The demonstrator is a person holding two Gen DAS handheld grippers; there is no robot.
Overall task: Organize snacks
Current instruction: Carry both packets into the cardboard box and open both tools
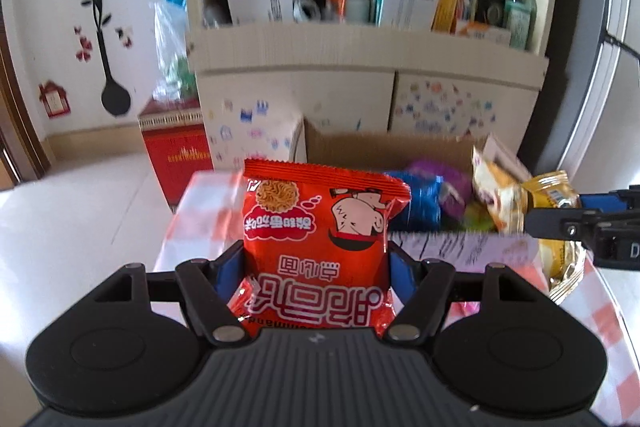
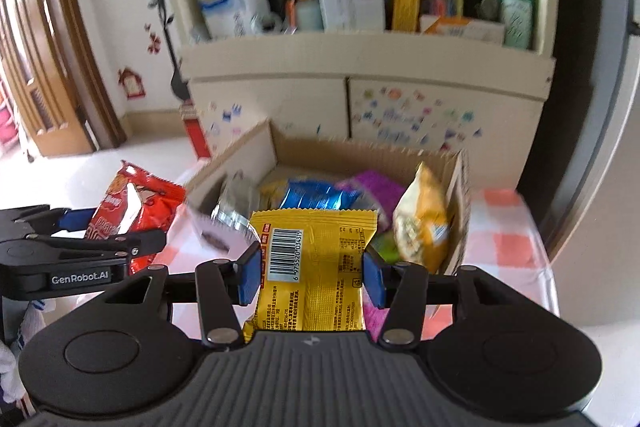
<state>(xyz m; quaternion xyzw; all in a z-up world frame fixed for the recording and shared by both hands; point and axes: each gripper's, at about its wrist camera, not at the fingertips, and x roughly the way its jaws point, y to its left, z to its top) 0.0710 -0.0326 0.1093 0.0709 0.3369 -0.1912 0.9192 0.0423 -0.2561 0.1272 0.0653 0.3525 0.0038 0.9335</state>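
Observation:
My left gripper (image 1: 316,267) is shut on a red noodle-snack packet (image 1: 320,235), held upright above the checked tablecloth, short of the cardboard box (image 1: 360,145). The packet also shows in the right wrist view (image 2: 132,207), with the left gripper (image 2: 120,231) at the left. My right gripper (image 2: 312,277) is shut on a yellow snack packet (image 2: 316,267), barcode side up, just in front of the open cardboard box (image 2: 360,151). The box holds several packets: blue (image 2: 316,197), purple (image 2: 376,187) and orange-white (image 2: 424,223). The right gripper (image 1: 560,223) and yellow packet (image 1: 552,191) show at the right in the left wrist view.
A table with a red-and-white checked cloth (image 2: 508,247) bears the box. Behind it stands a cream cabinet (image 1: 360,55) with shelves full of boxes and bottles. A red box (image 1: 176,147) sits on the tiled floor at the left. A wooden door (image 2: 44,67) is far left.

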